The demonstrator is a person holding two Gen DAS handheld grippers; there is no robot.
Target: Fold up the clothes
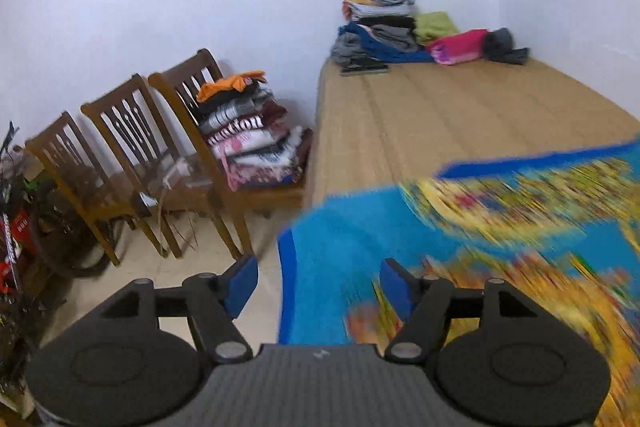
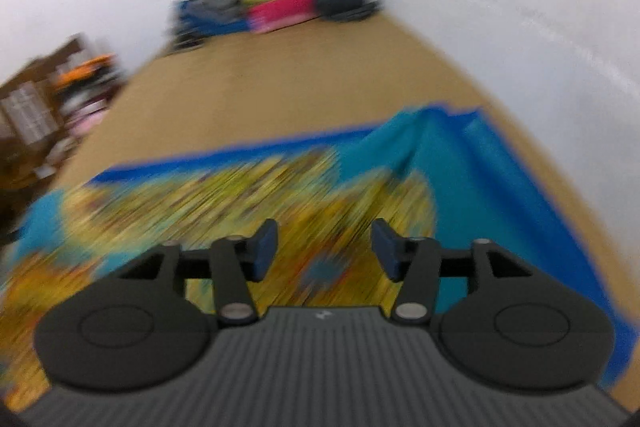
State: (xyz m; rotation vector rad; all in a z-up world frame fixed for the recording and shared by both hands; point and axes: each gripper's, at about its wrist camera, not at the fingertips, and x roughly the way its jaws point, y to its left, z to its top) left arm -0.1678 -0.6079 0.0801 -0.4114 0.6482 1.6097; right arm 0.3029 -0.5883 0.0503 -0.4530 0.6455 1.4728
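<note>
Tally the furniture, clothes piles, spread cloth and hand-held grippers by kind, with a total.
Wooden chairs: 3
Piles of clothes: 2, one on the nearest chair, one at the table's far end
Blue patterned cloth spread on the table: 1
Hand-held grippers: 2, left, right, both open
Total: 8

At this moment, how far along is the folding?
Done: folded stacks sit on the chair and at the bed's far end. In hand: nothing; left gripper and right gripper hover, jaws open, over the blue printed garment. Left: folding it.
</note>
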